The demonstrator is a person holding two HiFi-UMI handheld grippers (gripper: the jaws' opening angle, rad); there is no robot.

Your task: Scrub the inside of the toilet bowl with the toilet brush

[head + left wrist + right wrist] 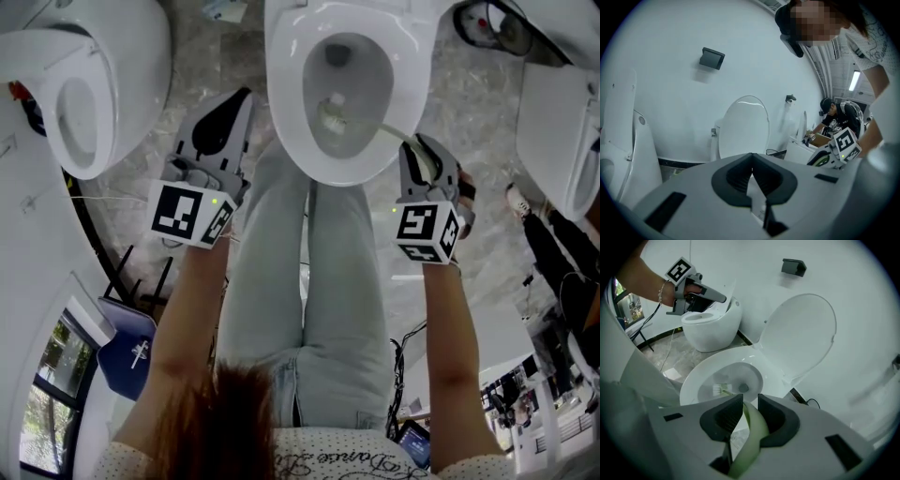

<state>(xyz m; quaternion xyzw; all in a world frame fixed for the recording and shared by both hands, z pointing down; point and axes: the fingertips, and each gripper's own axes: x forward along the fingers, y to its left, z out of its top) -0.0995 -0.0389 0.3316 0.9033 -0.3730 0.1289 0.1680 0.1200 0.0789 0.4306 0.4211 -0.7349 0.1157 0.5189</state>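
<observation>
White toilet bowl (281, 112), lid up. Beside its left rim, left gripper (751, 176) – jaws pressed together, nothing between them. At its right rim, right gripper (750, 414) clamped on pale green brush (333, 117) – bristles down inside the bowl, near the drain.

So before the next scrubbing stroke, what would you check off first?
1. Grip: ok. The right claw is shut on the pale green brush handle.
2. Brush position: ok. The brush head is down inside the toilet bowl, beside the drain.
3. Lid out of the way: ok. It stands raised behind the bowl.
4. Left claw clear: ok. It is shut, empty and held off to the bowl's side.
5. Bristles pressed against the porcelain: cannot tell from these views.
</observation>
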